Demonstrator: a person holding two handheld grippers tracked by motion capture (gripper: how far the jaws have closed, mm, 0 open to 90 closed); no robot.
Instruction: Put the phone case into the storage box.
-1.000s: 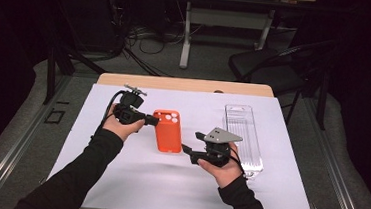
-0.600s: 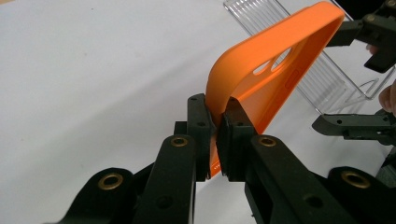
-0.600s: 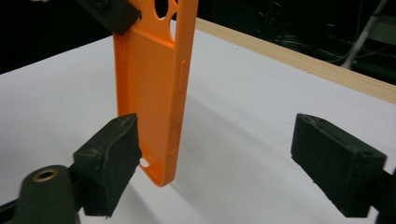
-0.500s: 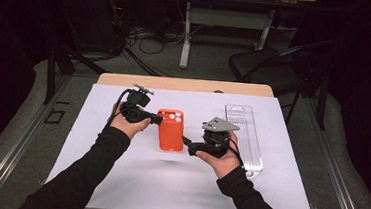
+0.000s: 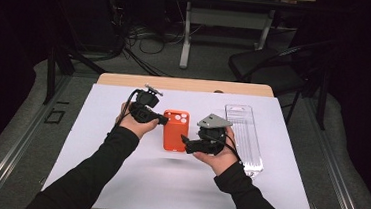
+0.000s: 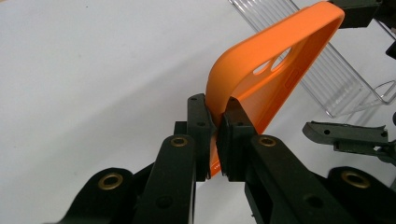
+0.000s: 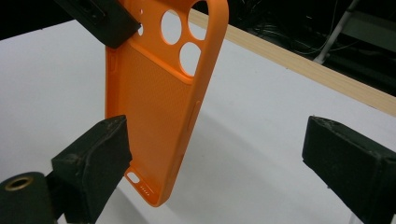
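A: The left gripper (image 5: 158, 117) has its jaws closed on one long edge of the orange phone case (image 5: 176, 130), near the camera-cutout end. In the left gripper view the two pads pinch the case wall (image 6: 261, 84) from inside and outside, with no gap left between pad and rim.

B: And the right gripper (image 5: 186, 143)?

A: Its jaws stand wide apart and hold nothing. In the right gripper view the case (image 7: 159, 107) hangs between the two pads, close to the one at that view's left and well apart from the other. I cannot tell whether that nearer pad touches it.

B: State the position of the case.

A: It is lifted off the white table cover (image 5: 132, 180), between the two hands, with the clear plastic tray (image 5: 245, 137) lying beyond the right hand (image 5: 219, 155).

B: Which relation governs the next move?

A: The long axis. From the high view it runs away from the person, cutouts at the far end, port end near. The left gripper holds the far end; the right gripper sits at the free near end. My judgement: the right gripper is the one placed to close on that near end, across the case's short width.
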